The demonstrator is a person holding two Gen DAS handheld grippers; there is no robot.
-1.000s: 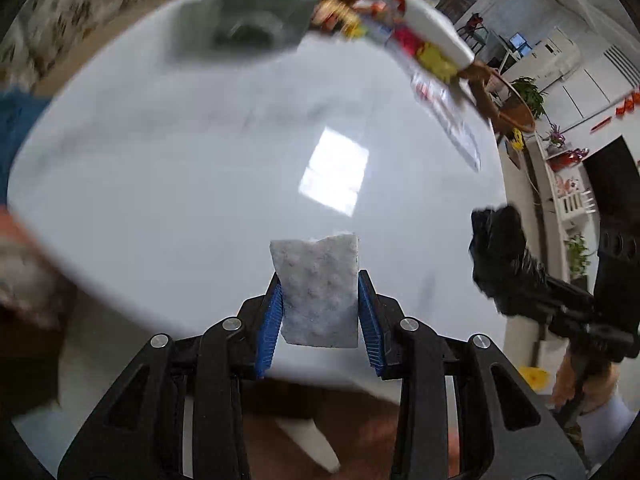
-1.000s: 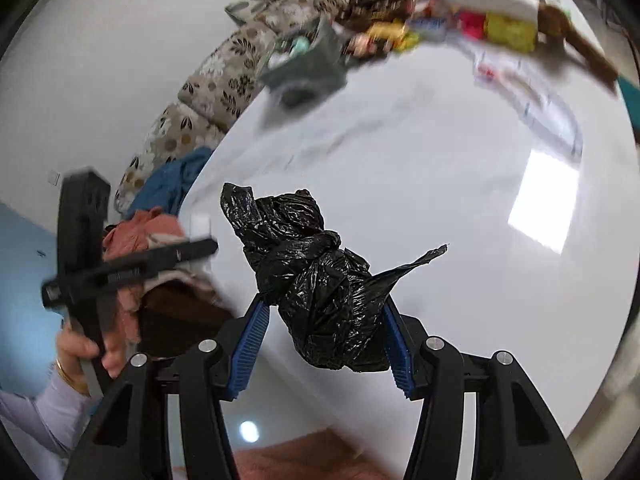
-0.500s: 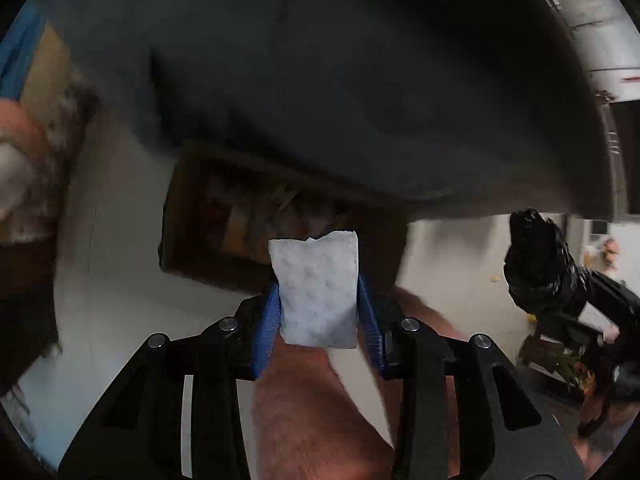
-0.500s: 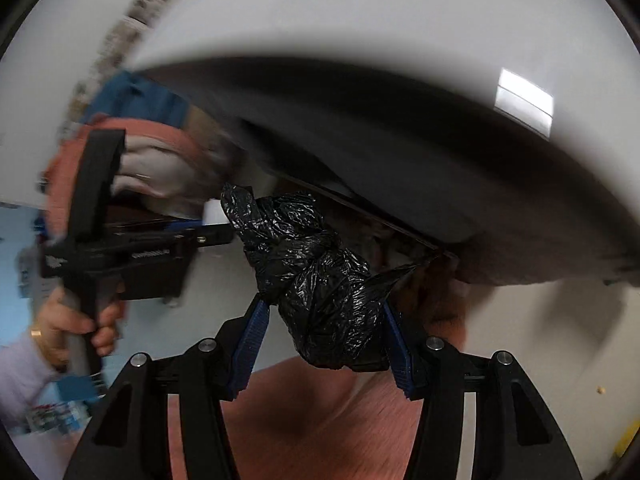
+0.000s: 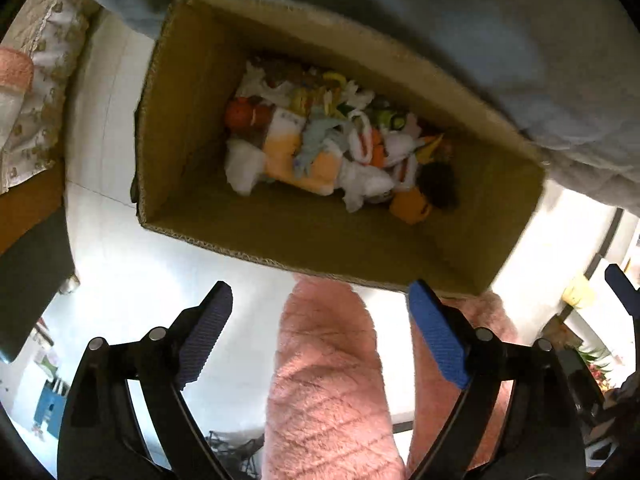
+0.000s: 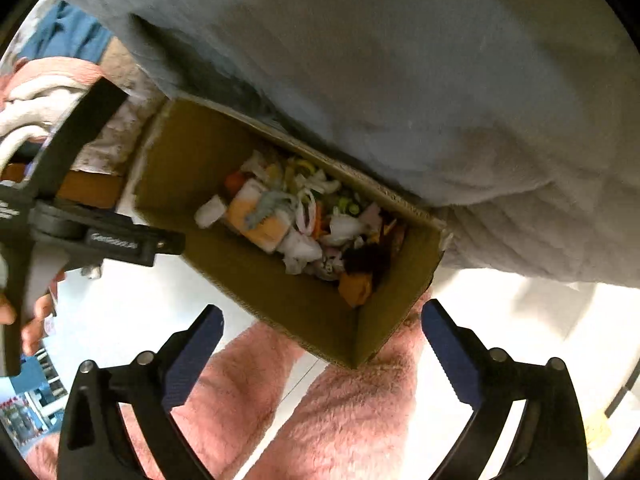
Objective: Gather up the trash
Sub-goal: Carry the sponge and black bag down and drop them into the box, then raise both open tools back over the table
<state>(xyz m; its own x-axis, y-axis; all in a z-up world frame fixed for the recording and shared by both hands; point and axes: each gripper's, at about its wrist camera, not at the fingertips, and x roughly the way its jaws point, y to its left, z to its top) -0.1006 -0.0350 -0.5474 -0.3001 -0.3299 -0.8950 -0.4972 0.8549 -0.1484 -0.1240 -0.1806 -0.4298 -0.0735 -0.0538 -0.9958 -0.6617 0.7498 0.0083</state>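
An open cardboard box (image 5: 188, 120) stands on the white floor, half full of mixed trash. A crumpled black bag (image 5: 438, 190) lies at its right end and a white paper piece (image 5: 240, 164) at the left of the heap. My left gripper (image 5: 320, 300) hangs over the box's near rim, its jaws opening with nothing between them. In the right wrist view the same box (image 6: 280, 292) holds the black bag (image 6: 366, 258) and a white paper piece (image 6: 210, 212). My right gripper (image 6: 322, 312) points down beside the box, jaws opening and empty.
A grey quilted cloth (image 5: 480, 40) hangs over the box's far side. Legs in pink fuzzy trousers (image 5: 328, 380) stand right against the near rim. A hand (image 6: 24, 320) holds the left tool at the left edge. A patterned cushion (image 5: 36, 92) lies far left.
Both grippers dropped from above the white table down to the box and opened. The white paper left the left jaws and the black bag left the right jaws.
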